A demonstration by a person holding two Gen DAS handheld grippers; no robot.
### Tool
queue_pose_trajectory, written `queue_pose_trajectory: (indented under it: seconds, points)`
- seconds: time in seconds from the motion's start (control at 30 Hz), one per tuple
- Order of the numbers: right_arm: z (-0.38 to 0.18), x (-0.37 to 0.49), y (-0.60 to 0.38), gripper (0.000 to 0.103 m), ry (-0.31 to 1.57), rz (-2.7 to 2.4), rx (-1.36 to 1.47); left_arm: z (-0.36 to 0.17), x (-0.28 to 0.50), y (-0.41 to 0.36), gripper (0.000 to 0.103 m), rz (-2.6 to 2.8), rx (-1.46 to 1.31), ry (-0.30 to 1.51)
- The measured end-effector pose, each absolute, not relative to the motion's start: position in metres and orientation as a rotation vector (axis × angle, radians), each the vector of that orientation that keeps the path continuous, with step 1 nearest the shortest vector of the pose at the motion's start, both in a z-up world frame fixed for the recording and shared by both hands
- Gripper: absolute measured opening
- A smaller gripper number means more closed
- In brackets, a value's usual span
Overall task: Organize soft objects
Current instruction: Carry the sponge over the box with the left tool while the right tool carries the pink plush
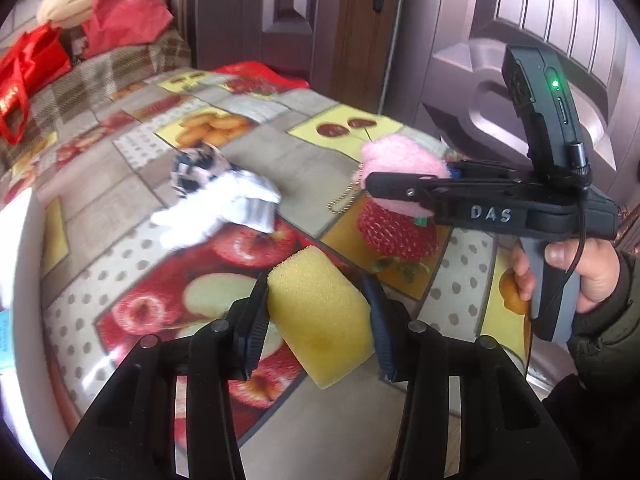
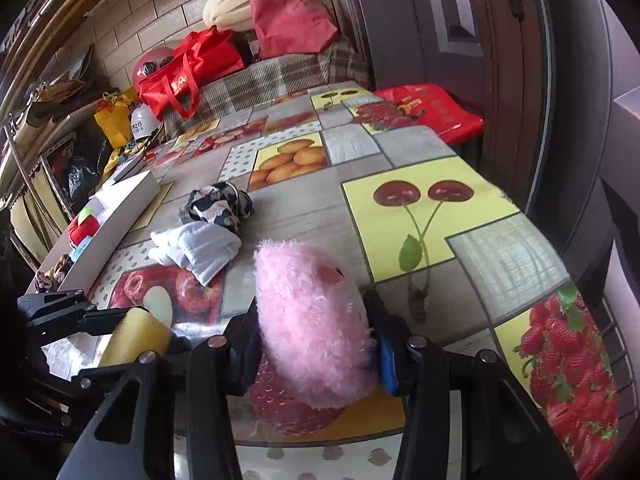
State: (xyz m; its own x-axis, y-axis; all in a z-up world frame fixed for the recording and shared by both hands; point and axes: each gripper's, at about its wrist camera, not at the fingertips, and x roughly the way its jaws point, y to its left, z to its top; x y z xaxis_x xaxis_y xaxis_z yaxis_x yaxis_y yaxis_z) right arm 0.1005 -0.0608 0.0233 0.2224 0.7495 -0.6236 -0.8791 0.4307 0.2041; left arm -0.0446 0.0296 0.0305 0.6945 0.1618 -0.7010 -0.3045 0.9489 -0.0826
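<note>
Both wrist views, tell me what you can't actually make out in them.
- Left wrist view: white socks and patterned cloth are motion-blurred; the white box is cut off by the frame edge.
- Right wrist view: the pink plush hides its underside and the table print below.
- Right wrist view: the yellow sponge is partly covered by the left gripper.

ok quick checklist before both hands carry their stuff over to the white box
1. Left gripper shut on the yellow sponge: ok, both jaws press its sides.
2. Right gripper shut on the pink plush toy: ok, squeezed between the jaws.
3. Plush toy's gold chain hanging free: cannot tell whether it drags on the table.
4. White box has room: cannot tell, a red plush apple already sits inside.
5. Path clear: not ok, white sock and patterned cloth lie between.
</note>
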Motion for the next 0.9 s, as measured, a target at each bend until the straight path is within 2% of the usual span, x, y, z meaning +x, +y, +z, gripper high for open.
queue_pose_trajectory:
  seconds: [0.37, 0.53, 0.9]
  points:
    - [0.065, 0.056, -0.041, 0.046, 0.484, 1.218, -0.1, 0.057, -0.107, 0.04, 0.044, 0.415, -0.143, 0.497]
    - [0.067, 0.034, -0.024, 0.046, 0.345, 1.206, -0.063, 0.065, -0.142, 0.051, 0.044, 0.506, -0.145, 0.412]
    - [0.066, 0.005, -0.011, 0.046, 0.305, 1.239, -0.132, 0.07, -0.173, 0.059, 0.044, 0.565, -0.181, 0.341]
